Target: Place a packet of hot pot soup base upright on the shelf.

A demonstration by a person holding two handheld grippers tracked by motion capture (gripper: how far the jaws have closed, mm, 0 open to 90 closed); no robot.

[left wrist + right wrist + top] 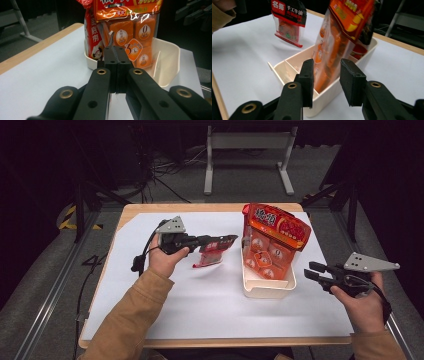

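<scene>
My left gripper [231,239] hovers over the middle of the table, shut on the top edge of a small red sauce packet [210,256] that hangs below its jaws. In the left gripper view the packet's thin edge [110,37] sticks up between the closed pads of this gripper [115,50]. Just right of it stands a cream bin [267,291] with a large orange snack bag [275,232] upright inside. My right gripper [312,270] waits right of the bin, open, nothing between its fingers. Past these open jaws, the right gripper view has the bin [287,67], the orange bag [337,37] and the hanging red packet [288,22].
A white sheet [200,300] covers the wooden table [210,207]. The bin has a divider [156,62] and free space beside the bag. On the floor behind the table are a grey metal stand [247,150] and cables [165,175].
</scene>
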